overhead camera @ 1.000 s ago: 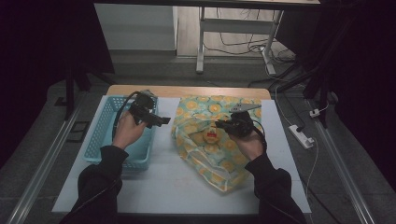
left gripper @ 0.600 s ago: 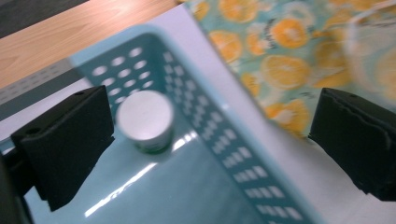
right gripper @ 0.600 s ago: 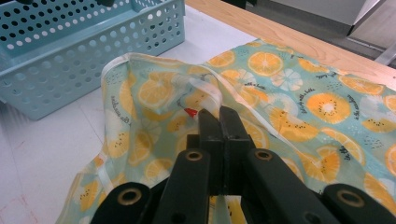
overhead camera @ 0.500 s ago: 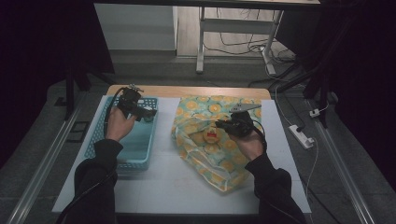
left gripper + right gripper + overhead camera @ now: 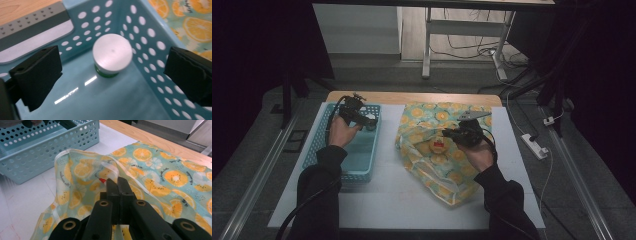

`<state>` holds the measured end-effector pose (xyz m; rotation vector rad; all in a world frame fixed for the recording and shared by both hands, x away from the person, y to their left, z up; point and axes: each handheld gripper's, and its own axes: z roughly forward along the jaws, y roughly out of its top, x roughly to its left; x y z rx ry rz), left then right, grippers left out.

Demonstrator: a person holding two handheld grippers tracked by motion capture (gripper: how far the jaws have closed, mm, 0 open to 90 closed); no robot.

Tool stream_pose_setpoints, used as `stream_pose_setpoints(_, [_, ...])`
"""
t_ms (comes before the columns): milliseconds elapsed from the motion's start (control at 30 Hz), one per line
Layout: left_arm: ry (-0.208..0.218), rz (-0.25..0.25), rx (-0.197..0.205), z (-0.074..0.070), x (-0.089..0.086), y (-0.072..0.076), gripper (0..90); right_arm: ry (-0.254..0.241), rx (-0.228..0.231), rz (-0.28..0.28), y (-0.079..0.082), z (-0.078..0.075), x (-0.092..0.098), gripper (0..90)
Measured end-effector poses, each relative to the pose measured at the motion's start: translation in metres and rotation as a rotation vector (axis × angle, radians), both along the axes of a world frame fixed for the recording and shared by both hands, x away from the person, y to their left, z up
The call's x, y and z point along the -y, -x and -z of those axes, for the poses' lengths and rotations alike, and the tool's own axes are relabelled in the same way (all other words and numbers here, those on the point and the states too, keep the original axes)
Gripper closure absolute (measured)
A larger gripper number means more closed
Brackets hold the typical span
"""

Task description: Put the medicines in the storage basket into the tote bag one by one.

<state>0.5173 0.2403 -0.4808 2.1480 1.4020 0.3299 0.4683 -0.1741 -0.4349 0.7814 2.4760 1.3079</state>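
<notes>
A small jar with a silver lid [image 5: 112,51] stands in the far right corner of the light blue perforated basket [image 5: 319,150]. My left gripper [image 5: 112,72] hangs open just above it, one black jaw on each side and neither touching it; the high view shows this gripper [image 5: 361,120] at the basket's far end. A fabric bag with an orange-slice print [image 5: 437,165] lies to the right of the basket. My right gripper [image 5: 117,182] is shut on the bag's rim and holds its mouth raised. Something red [image 5: 101,180] sits inside the mouth.
The basket wall [image 5: 150,32] stands close to the left gripper's right jaw. A white mat covers the table, with a wooden edge [image 5: 412,97] at the far side. A white power strip [image 5: 534,146] lies off the table's right edge.
The left gripper has moved a little left and sunk into the basket's far end, over the jar. The right gripper and the bag have stayed still.
</notes>
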Motion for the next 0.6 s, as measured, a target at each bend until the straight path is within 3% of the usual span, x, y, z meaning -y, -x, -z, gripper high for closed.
stream_pose_setpoints(100, [0.003,-0.006,-0.012,0.003,0.000,-0.003,4.4,0.002,0.001,0.000,0.000,0.000,0.000,90.0])
stream_pose_setpoints(200, [-0.044,-0.003,-0.026,0.007,0.003,-0.006,9.0,0.002,0.000,-0.001,0.000,0.000,-0.001,90.0])
stream_pose_setpoints(367, [-0.059,0.013,-0.027,0.014,0.006,-0.010,24.3,0.003,0.002,-0.001,0.000,0.000,0.000,90.0])
stream_pose_setpoints(600, [-0.034,0.015,-0.025,0.016,0.005,-0.011,40.8,0.004,0.001,-0.001,0.000,0.000,0.000,90.0])
